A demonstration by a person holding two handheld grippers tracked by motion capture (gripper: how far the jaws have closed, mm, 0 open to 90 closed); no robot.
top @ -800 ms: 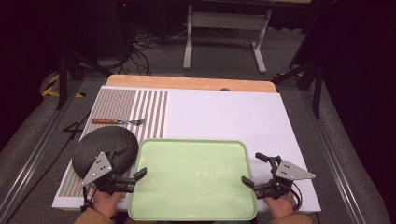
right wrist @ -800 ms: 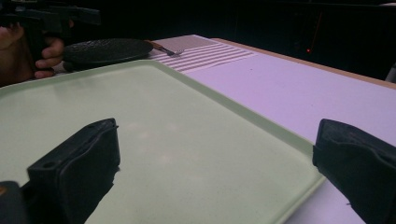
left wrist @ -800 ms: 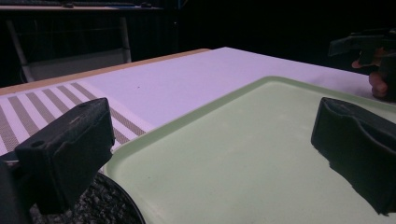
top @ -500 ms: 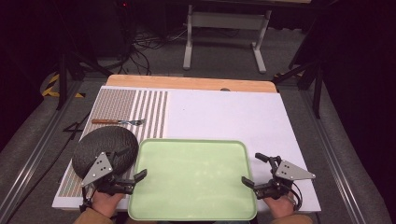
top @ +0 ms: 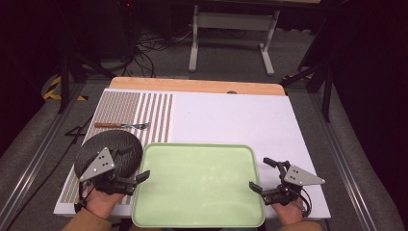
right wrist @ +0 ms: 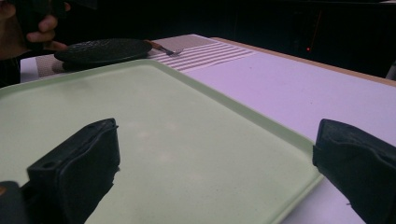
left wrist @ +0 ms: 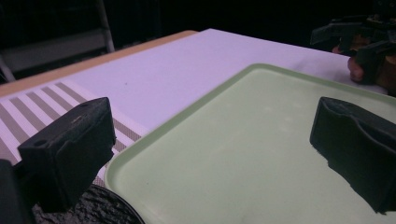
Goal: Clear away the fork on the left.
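Note:
A pale green tray (top: 199, 185) lies bare at the table's near edge. My left gripper (top: 133, 163) is open at the tray's left rim, one jaw over the tray and the other over a black textured plate (top: 108, 149). In the left gripper view the tray (left wrist: 243, 140) spreads between the open jaws of the left gripper (left wrist: 210, 149), with the plate (left wrist: 98, 210) low at the left. My right gripper (top: 260, 173) is open at the tray's right rim. The right gripper view shows its jaws wide apart across the tray's corner (right wrist: 163, 116). Neither gripper holds anything.
A fork (top: 122, 125) with a brown handle lies on the striped placemat (top: 120, 108) beyond the plate. The white table top (top: 231, 118) stretches behind the tray to a wooden far edge (top: 192, 85). Past it stand a metal frame and floor cables.

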